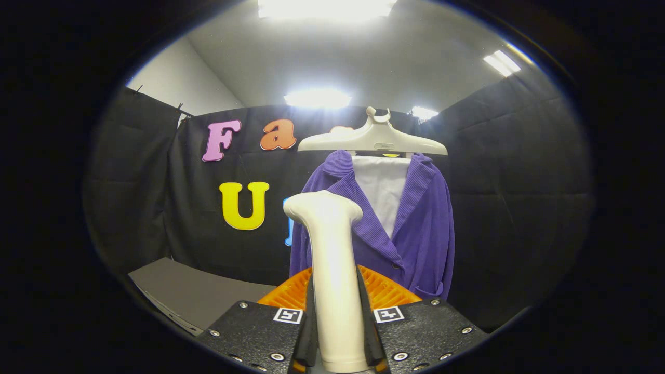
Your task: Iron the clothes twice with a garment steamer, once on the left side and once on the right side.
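Your gripper [340, 332] clamps the smooth white steamer [332, 270] handle; beyond it hangs a ribbed, seemingly corduroy purple jacket [423, 228] on a white hanger [374, 139]

One steamer handle [332, 270], one purple jacket [415, 228], one white hanger [374, 139], one hand-held gripper [338, 322] with two fingers closed on the handle.

the fisheye rides on the gripper [337, 317], looking forward and slightly upward along its fingers, purple jacket [415, 223] near at twelve o'clock.

Smooth plastic steamer [332, 259]; ribbed cloth coat [415, 228]
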### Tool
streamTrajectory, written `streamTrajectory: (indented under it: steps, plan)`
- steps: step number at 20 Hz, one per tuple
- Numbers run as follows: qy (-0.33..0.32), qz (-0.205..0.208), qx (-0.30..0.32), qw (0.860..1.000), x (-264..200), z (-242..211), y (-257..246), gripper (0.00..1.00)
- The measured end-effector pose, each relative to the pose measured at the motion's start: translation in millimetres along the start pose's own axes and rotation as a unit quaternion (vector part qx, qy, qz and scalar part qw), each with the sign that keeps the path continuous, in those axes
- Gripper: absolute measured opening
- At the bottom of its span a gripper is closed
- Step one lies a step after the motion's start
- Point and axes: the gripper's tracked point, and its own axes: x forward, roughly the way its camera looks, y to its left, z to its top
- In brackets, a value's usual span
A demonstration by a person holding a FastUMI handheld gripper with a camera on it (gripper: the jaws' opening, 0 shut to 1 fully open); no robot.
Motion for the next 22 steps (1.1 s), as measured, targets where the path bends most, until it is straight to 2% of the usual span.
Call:
streamTrajectory:
  steps: [6,11,15,18,22]
  plan:
    - [0.002,-0.044,-0.014,0.999,37,2,0,0.35]
    - [0.008,-0.078,-0.003,0.997,60,-25,-8,0.35]
    - [0.001,-0.083,0.027,0.996,61,-40,-6,0.35]
    - [0.002,-0.093,0.022,0.995,58,-53,-3,0.35]
    - [0.038,-0.098,0.014,0.994,51,-93,-2,0.36]
